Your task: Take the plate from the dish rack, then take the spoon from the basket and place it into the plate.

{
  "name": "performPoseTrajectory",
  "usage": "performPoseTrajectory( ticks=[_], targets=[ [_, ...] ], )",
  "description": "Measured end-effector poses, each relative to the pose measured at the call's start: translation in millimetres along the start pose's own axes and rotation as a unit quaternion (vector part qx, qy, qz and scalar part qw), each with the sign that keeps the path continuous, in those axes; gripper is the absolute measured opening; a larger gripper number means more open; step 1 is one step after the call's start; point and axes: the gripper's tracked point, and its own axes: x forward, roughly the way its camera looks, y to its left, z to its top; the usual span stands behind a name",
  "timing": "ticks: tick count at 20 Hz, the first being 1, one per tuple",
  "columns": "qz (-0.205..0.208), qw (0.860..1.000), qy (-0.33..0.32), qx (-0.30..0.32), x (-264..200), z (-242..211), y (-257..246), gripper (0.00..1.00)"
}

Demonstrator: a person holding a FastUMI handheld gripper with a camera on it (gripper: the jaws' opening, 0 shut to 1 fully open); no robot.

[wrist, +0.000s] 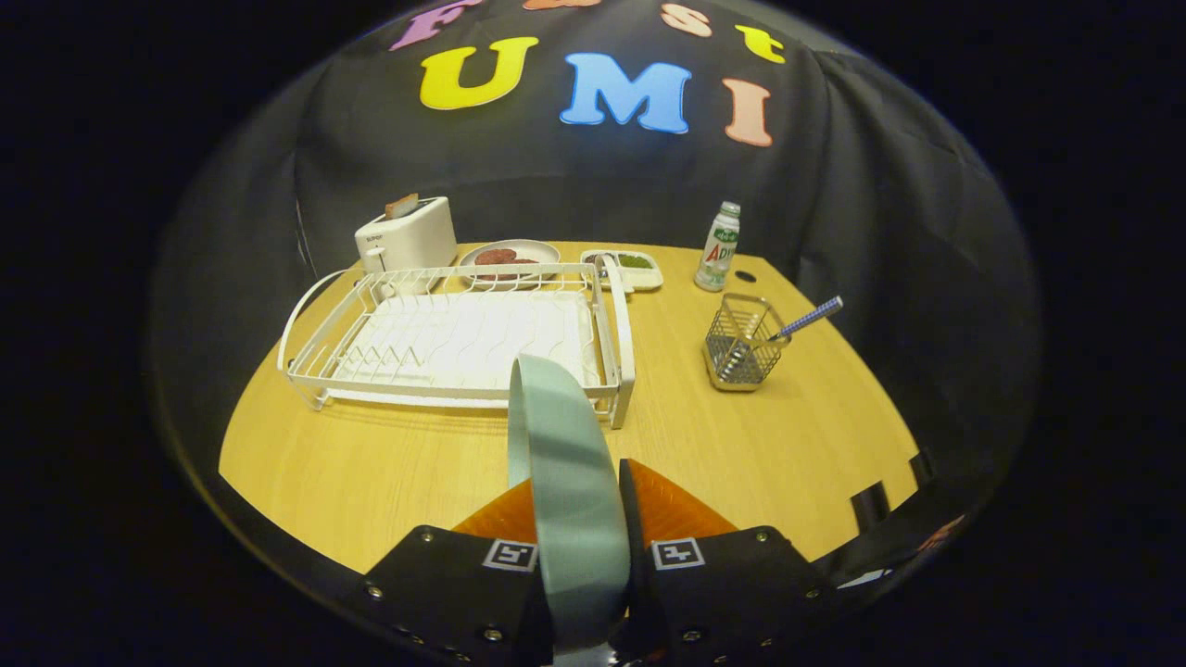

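A smooth, matt plate [565, 482] is seen clamped between the fingers [681, 505]. At 11 o'clock, a coated wire rack [445, 338] is noted. At 1 o'clock, a shiny metal mesh basket [741, 357] is recorded on a matt wood-grain table [371, 463].

Jaws clamp plate [565, 500] edge-on, dish rack [454, 343] beyond.

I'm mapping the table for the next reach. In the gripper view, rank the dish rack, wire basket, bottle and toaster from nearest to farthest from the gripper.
The gripper is shut on the plate.
1. Dish rack, just ahead, slightly to the left.
2. Wire basket, ahead to the right, with the spoon in it.
3. Bottle, beyond the basket.
4. Toaster, behind the rack's far left corner.
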Motion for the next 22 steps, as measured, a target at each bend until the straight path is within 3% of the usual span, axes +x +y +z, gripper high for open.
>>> performPoseTrajectory(
  ticks=[6,10,15,19,22],
  targets=[
    [0.108,0.986,0.044,0.121,24,-20,24,0.30],
    [0.173,0.958,0.089,0.210,41,-40,49,0.30],
    [0.207,0.919,0.130,0.311,60,-61,67,0.30],
    [0.192,0.923,0.138,0.303,66,-70,61,0.38],
    [0.172,0.932,0.142,0.285,69,-76,52,0.52]
  ],
)
